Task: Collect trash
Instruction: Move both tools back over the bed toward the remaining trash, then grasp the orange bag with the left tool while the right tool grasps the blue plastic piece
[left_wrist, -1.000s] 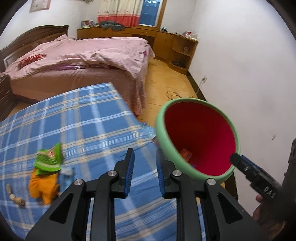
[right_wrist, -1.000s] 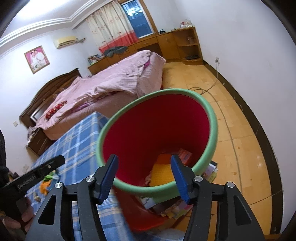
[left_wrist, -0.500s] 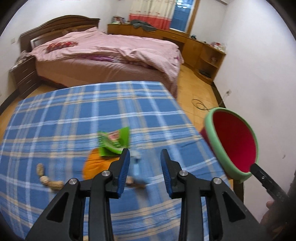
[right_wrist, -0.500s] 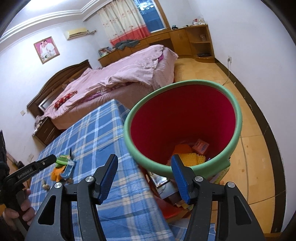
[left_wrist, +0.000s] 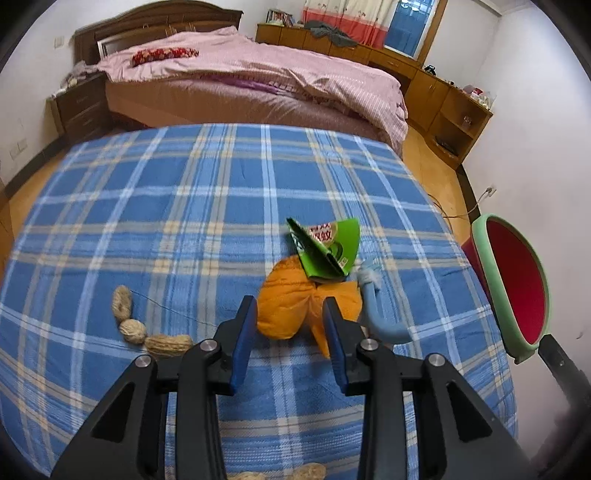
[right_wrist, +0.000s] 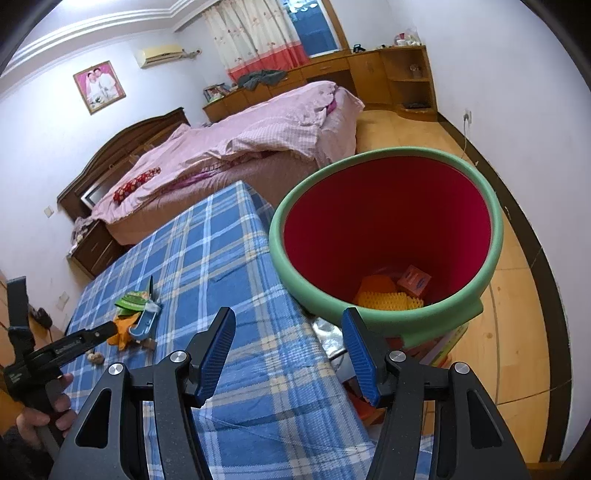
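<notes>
An orange peel (left_wrist: 295, 302) lies on the blue plaid tablecloth (left_wrist: 184, 206), with a green wrapper (left_wrist: 328, 247) on top and a light blue curved piece (left_wrist: 373, 306) at its right. Peanut shells (left_wrist: 136, 325) lie to its left. My left gripper (left_wrist: 290, 325) is open and empty, its fingers either side of the peel's near edge. My right gripper (right_wrist: 288, 343) is open and empty, in front of the green-rimmed red bin (right_wrist: 384, 236) off the table's right edge. The bin also shows in the left wrist view (left_wrist: 513, 280). It holds orange and yellow trash (right_wrist: 391, 295).
A bed with pink bedding (left_wrist: 240, 81) stands beyond the table. Wooden cabinets (left_wrist: 443, 96) line the far wall. A wood floor with a cable (right_wrist: 517, 258) runs along the right wall. More peanut shells (left_wrist: 295, 472) lie at the table's near edge.
My left gripper swung left from the bin to the trash pile and now brackets the orange peel. The right gripper drew back a little from the bin.
</notes>
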